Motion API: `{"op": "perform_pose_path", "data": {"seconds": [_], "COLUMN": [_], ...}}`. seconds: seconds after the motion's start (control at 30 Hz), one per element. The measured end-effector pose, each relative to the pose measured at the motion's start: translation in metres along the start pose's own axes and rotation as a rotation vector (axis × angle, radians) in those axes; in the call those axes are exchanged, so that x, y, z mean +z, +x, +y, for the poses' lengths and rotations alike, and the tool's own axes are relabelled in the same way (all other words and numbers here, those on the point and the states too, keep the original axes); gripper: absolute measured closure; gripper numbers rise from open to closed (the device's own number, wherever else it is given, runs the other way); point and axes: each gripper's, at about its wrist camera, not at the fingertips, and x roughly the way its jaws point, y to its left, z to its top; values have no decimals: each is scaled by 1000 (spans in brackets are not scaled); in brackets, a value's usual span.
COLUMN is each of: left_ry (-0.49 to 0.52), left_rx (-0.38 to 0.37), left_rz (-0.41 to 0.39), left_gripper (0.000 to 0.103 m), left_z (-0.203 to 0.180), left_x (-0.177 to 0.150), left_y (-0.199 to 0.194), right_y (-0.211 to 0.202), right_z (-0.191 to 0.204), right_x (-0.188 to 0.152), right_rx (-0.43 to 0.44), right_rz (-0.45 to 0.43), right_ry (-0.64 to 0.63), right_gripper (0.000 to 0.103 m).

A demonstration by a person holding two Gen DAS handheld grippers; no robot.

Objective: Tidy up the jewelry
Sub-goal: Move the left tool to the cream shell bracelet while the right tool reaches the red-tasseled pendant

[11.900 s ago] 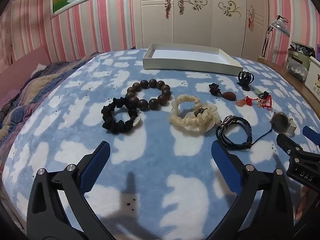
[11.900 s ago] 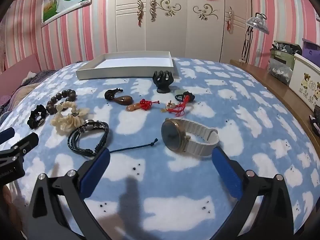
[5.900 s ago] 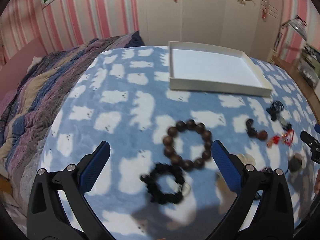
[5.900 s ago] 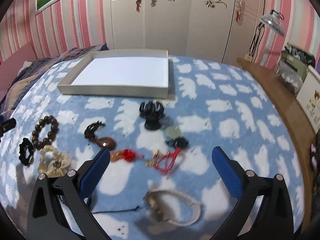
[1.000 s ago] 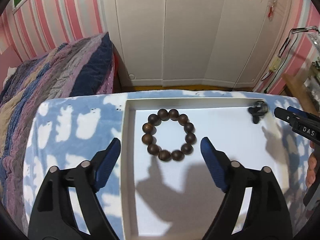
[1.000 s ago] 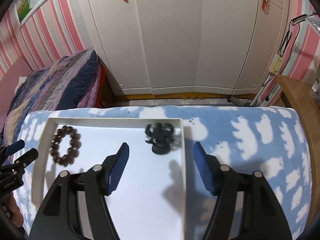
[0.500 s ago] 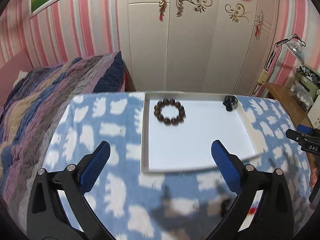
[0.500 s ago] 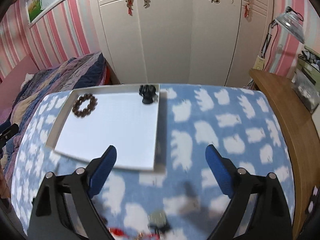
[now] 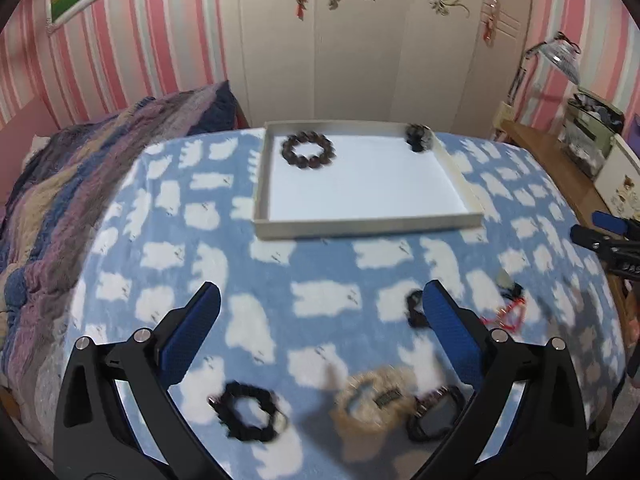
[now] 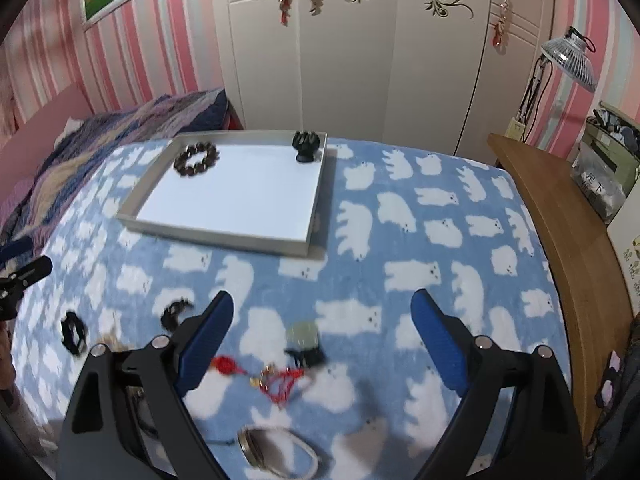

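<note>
A white tray lies on the blue bear-print blanket. It holds a brown bead bracelet and a black claw clip. My left gripper is open and empty above a black scrunchie, a cream scrunchie and a dark cord bracelet. My right gripper is open and empty above red cord charms, a pale stone pendant and a watch.
A striped quilt covers the bed's left side. A wooden desk with boxes stands to the right. White wardrobe doors are behind. A dark knotted pendant lies left of my right gripper.
Both grippers have pulled back from the tray toward the near part of the bed. The loose jewelry is back in view under them. Both stay open and empty.
</note>
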Motion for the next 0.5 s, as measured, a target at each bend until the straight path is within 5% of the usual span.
{"op": "perform_pose_path", "data": {"seconds": [0.5], "left_ry": [64], "left_rx": [-5], "left_rz": [145], "left_gripper": [3], "left_z": [-6], "left_x": [-38], "left_y": [21], "right_y": [34], "right_z": [13], "right_x": [-36], "right_rx": [16], "right_rz": [206], "right_ry": [-25], "right_gripper": [13]}}
